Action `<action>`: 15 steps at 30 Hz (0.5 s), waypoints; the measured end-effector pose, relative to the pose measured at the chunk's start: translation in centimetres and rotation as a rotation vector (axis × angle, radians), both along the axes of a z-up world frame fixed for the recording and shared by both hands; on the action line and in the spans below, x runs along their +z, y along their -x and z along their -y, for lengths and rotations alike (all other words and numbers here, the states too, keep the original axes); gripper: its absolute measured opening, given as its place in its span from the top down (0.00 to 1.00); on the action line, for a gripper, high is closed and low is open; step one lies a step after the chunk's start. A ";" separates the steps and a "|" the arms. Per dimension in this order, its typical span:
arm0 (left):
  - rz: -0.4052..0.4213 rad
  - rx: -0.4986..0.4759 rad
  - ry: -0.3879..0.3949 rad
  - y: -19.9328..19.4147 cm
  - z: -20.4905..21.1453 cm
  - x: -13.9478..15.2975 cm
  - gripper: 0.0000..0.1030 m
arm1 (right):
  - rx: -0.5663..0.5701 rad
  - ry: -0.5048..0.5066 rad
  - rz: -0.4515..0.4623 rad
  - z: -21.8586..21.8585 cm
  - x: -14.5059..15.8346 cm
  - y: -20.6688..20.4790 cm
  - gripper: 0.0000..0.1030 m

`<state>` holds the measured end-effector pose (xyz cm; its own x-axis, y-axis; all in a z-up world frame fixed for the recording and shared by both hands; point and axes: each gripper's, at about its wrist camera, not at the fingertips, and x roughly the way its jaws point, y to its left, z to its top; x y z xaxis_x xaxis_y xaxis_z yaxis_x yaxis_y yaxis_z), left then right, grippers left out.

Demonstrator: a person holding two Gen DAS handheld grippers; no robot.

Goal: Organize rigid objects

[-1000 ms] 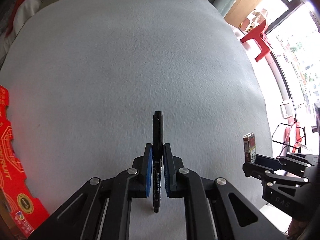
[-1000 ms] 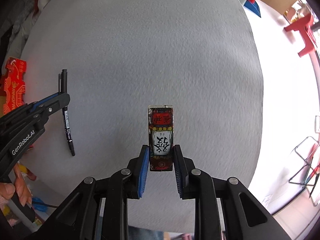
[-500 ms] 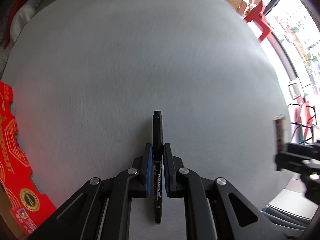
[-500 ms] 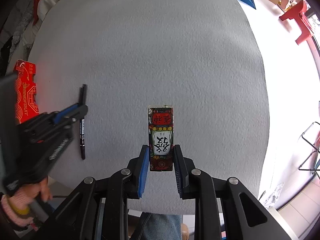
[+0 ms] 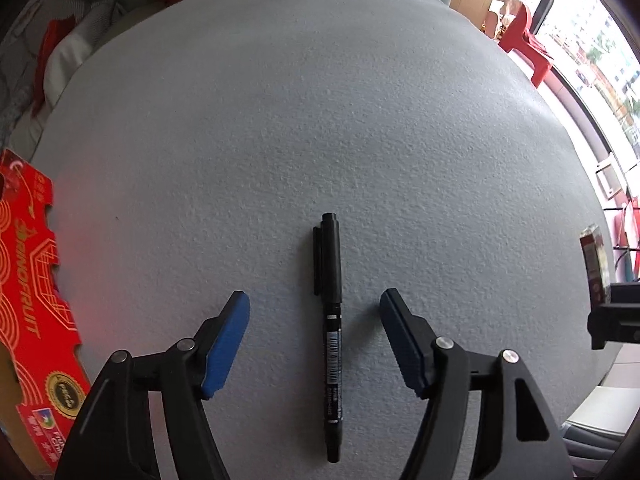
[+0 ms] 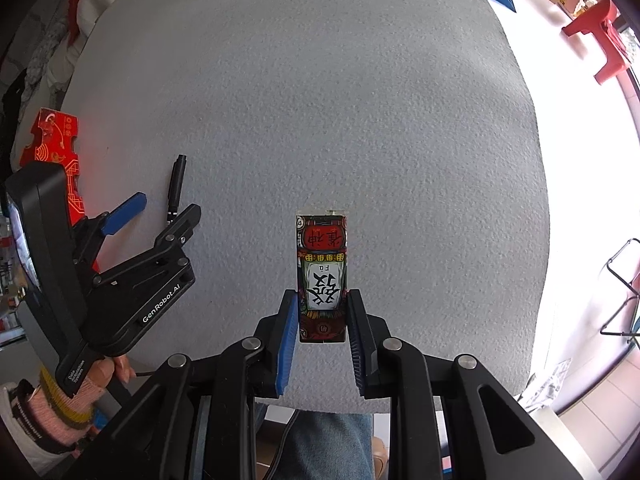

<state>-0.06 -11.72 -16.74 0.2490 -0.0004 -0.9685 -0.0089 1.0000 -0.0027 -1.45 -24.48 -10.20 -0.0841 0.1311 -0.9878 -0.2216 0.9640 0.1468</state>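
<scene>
left gripper (image 5: 315,304): jaws have just been opening and now stand wide apart. the black marker pen (image 5: 331,320) lies flat on the grey felt-covered table (image 5: 320,120) in the gap between them, touched by neither blue pad (image 5: 224,340). the pen's capped end with the clip points away from the camera; the barcode label sits on the barrel nearer the camera. in the right wrist view the same gripper (image 6: 168,208) appears at the left, angled down over the pen (image 6: 176,188), with a hand (image 6: 108,372) in a pink knitted cuff on its handle.

right gripper (image 6: 322,312): jaws closed on a small printed box (image 6: 322,276), pads pressing both long sides near its lower end. the box is red, black and white with large chinese characters on its face. whether it rests on the table or is held above it cannot be told. it is closed, so its contents are not visible. in the left wrist view the box (image 5: 596,264) shows at the far right edge, well apart from the pen.

surroundings: a red printed carton (image 5: 32,312) stands off the table's left edge, its inside not visible. a red plastic chair (image 5: 528,44) stands on the floor beyond the table near a bright window. bedding and clothes (image 5: 60,40) lie heaped at upper left
</scene>
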 end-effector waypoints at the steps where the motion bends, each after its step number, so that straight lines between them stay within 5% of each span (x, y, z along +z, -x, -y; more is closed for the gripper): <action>1: -0.003 -0.005 0.003 0.0 -0.3 0.0 0.35 | 0.000 0.001 0.001 0.0 0.0 0.0 0.75; 3: -0.002 -0.046 0.010 0.3 -0.3 0.1 0.48 | 0.000 0.003 0.003 -0.7 0.4 0.5 0.75; 6: -0.026 -0.077 0.043 0.9 -0.4 0.5 0.88 | -0.004 0.000 0.009 -0.8 0.9 0.3 0.75; 9: -0.071 -0.054 0.102 0.2 -1.3 1.0 0.90 | -0.006 -0.004 0.025 -1.1 1.4 0.2 0.75; 15: -0.019 -0.048 0.134 0.1 -2.3 4.1 0.90 | -0.020 -0.020 0.045 -1.3 2.1 -0.1 0.75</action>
